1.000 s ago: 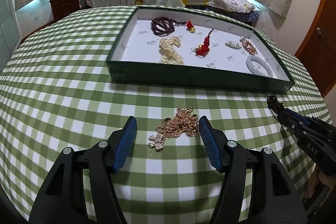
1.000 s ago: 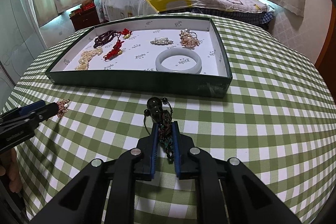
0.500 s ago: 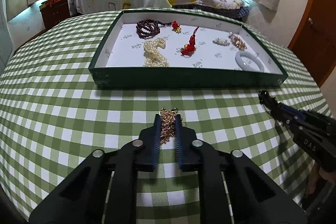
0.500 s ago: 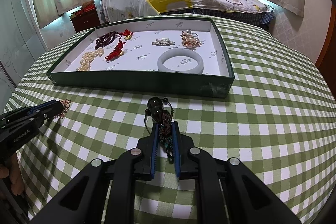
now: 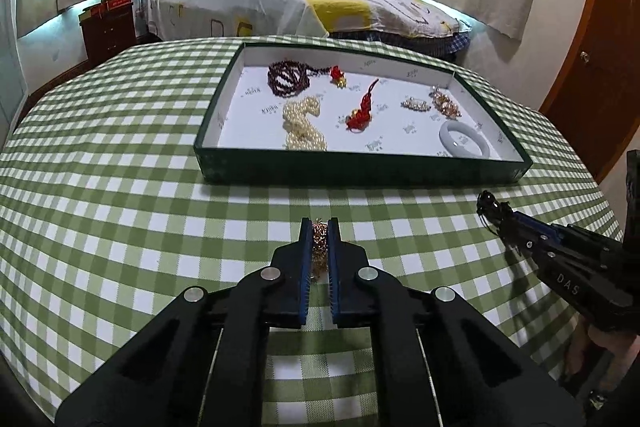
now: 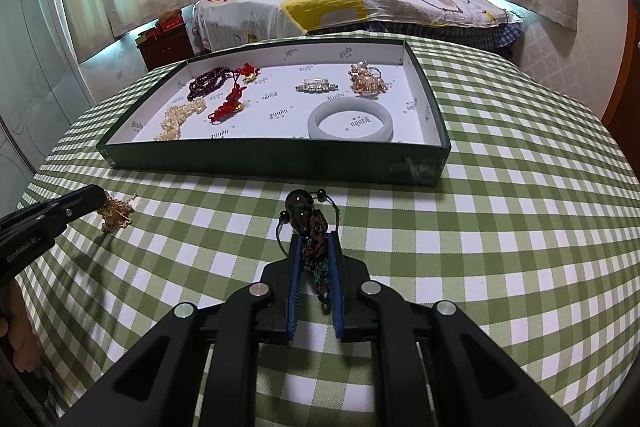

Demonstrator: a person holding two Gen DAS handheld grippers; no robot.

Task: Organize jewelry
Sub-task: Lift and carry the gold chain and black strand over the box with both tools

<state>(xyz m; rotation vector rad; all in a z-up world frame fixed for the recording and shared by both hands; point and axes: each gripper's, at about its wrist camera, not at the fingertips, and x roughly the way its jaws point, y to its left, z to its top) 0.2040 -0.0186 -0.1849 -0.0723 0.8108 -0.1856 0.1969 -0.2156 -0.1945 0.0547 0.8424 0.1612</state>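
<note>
Sitting clamped in the left gripper (image 5: 319, 233), the gold chain (image 5: 319, 247) is bunched between the blue pads, which have just closed on it; a loose clump hangs out past the tips, touching or just over the green checked tablecloth (image 5: 120, 211), can't tell which. Right gripper (image 6: 314, 247) is likewise shut on a dark beaded cord piece (image 6: 308, 223), bead end sticking forward past the tips. Key relation: green tray (image 5: 360, 169) lies straight ahead of both grippers, its near wall between them and the white floor, so each load likely has to go up and over that wall. Tray's long axis runs across both views. Left gripper faces the pearl strand (image 5: 302, 125) end, right gripper the white bangle (image 6: 350, 119) end. Free floor shows mid-tray, between red knot charm (image 5: 362, 109) and bangle. Neither looks clearly nearer.
</note>
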